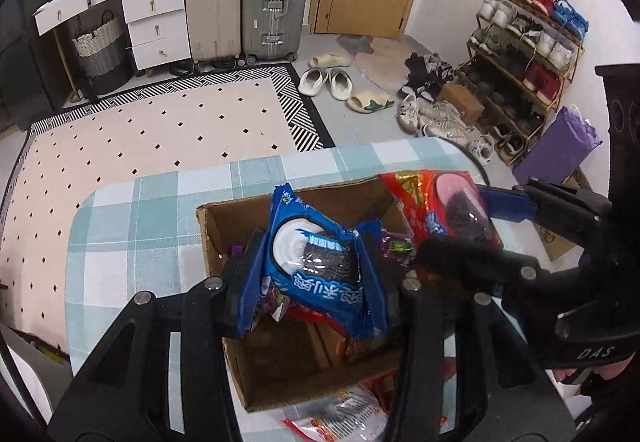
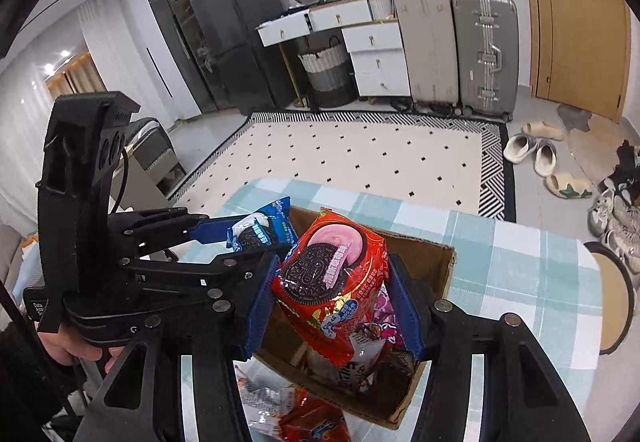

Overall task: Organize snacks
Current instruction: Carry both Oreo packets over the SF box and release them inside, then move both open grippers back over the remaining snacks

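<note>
The left gripper (image 1: 316, 274) tilts steeply down over the open cardboard box (image 1: 224, 242) on the checked tablecloth (image 1: 132, 226), its jaws clenched on a blue cookie packet (image 1: 316, 262). Just beside it, the right gripper (image 2: 336, 302) slants down likewise, grasping a red cookie packet (image 2: 336, 282) above the box

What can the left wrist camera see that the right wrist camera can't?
Only the left wrist view shows the shoe rack and purple bag. Only the right wrist view shows the dark fridge and a hand on the left gripper's handle. Both show the cardboard box on the checked tablecloth, the blue cookie pack, the red cookie pack, the suitcases and the rug.
</note>
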### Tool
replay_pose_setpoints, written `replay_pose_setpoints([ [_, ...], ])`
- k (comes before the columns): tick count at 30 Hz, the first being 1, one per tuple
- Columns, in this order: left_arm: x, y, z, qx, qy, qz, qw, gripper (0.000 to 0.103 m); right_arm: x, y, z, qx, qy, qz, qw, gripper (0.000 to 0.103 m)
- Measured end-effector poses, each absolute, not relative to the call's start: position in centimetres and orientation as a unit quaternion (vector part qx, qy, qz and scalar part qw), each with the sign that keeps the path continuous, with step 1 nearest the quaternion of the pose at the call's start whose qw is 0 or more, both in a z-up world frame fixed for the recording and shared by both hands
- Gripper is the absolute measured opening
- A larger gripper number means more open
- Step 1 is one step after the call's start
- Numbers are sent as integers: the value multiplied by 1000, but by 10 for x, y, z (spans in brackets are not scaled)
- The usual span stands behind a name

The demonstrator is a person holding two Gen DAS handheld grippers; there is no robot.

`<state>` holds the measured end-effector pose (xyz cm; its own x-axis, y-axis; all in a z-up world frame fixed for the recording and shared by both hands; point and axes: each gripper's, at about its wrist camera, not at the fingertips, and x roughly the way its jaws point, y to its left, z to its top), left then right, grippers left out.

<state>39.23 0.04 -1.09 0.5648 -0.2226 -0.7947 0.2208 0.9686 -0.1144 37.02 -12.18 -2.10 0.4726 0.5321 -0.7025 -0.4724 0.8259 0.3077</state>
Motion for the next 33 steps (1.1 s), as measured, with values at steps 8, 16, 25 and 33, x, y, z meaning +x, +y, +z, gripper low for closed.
replay_pose_setpoints([
  [8, 418, 4, -60, -14, 468, -135, 873, 42, 386, -118, -69, 42, 464, 291, 835, 55],
  [16, 423, 16, -77, -28, 476, -135, 869, 47, 382, -120, -72, 47, 459, 283, 841, 63],
  [25, 383, 26, -43, -17, 433, -114, 894, 75, 354, -128, -36, 53, 430, 284, 855, 73],
  [33, 305, 40, -17, -6, 370, -78, 926, 82, 307, -141, -4, 49, 402, 283, 869, 80],
])
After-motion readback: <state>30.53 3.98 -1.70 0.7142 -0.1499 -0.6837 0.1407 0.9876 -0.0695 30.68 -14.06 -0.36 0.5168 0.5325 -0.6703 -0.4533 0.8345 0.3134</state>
